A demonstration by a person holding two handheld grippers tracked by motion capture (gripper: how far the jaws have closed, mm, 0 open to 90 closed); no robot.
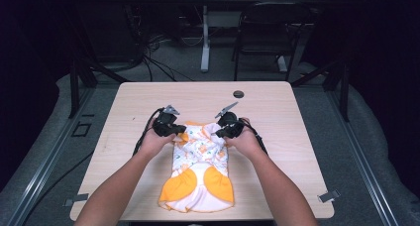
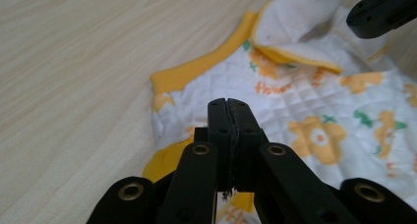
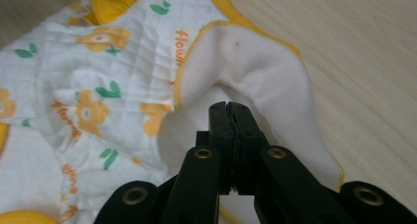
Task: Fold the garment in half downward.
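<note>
A small white quilted garment [image 1: 200, 156] with orange flowers and yellow trim lies on the wooden table [image 1: 277, 107], its upper part bunched up. My left gripper [image 1: 174, 131] is shut on the cloth at the upper left edge. In the left gripper view its jaws [image 2: 229, 106] are pressed together over the printed fabric [image 2: 314, 106] near a yellow band [image 2: 196, 69]. My right gripper [image 1: 224, 132] is shut on the upper right edge. The right gripper view has its closed jaws [image 3: 229, 108] against a turned-up flap of white lining [image 3: 260, 71].
A dark round grommet [image 1: 238, 94] sits in the table near its far edge. Bare wood lies left, right and beyond the garment. Past the table stand a chair [image 1: 270, 32] and another table's leg [image 1: 205, 37], with cables on the floor.
</note>
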